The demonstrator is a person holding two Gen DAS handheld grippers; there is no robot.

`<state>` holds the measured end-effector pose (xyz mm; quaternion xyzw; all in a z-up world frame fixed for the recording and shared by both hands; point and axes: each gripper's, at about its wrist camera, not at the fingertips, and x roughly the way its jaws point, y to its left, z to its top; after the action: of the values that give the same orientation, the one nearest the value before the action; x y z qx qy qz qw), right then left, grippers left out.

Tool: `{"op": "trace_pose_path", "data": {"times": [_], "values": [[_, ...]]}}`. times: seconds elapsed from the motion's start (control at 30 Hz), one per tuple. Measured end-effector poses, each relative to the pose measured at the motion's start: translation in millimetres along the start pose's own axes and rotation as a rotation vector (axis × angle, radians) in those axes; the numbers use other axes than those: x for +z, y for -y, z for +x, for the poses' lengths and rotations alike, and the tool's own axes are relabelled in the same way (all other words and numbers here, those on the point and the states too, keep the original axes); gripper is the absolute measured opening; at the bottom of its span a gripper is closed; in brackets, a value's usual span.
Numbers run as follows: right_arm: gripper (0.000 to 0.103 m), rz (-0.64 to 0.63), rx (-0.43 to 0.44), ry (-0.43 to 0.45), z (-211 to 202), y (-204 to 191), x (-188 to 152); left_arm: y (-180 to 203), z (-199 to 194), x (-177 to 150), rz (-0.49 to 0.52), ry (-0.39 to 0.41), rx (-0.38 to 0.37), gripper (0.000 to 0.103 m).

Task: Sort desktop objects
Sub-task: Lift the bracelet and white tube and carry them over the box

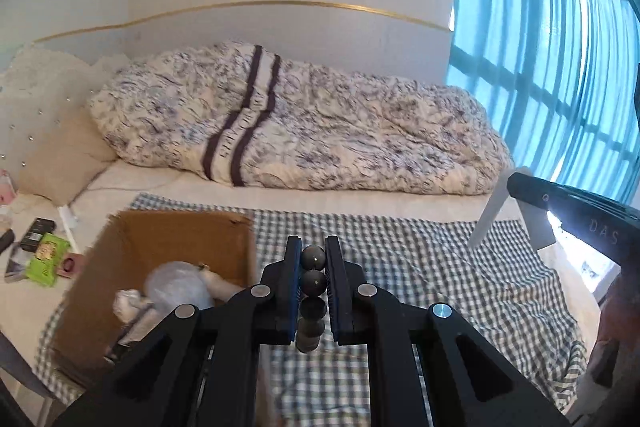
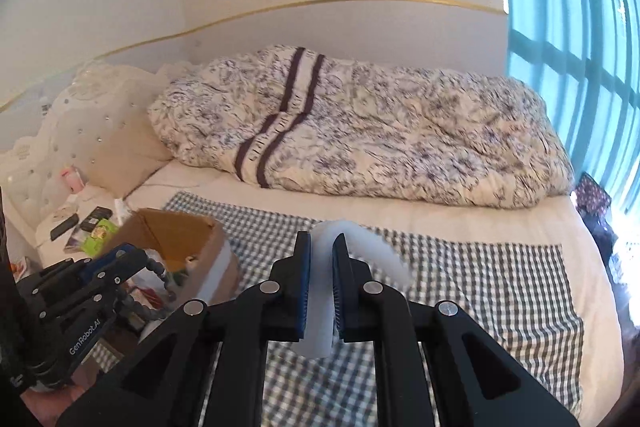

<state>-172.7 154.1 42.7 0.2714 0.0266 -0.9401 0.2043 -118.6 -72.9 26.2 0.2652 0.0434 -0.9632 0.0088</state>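
Grey beaded leg (image 1: 313, 281) pinched in left tool (image 1: 313, 245), over checked cloth (image 1: 420, 255)

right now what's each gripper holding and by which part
The left gripper is shut on a string of dark balls, gripped along its length. The right gripper is shut on a white curved plastic piece, near one end.
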Motion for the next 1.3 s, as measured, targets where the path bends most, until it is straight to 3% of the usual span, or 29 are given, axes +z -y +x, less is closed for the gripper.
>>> {"op": "trace_pose_path", "data": {"times": [0.37,0.77,1.3], "values": [[0.009,-0.065,0.114,0.089,-15,-70,32,-62,-38,25,-0.022,0.057,0.094,0.011],[0.01,-0.12,0.204,0.144,-17,-133,49,-107,-57,36,-0.012,0.078,0.14,0.011],[0.011,-0.202,0.269,0.07,43,-200,43,-153,-14,10,-0.058,-0.029,0.149,0.011]]}}
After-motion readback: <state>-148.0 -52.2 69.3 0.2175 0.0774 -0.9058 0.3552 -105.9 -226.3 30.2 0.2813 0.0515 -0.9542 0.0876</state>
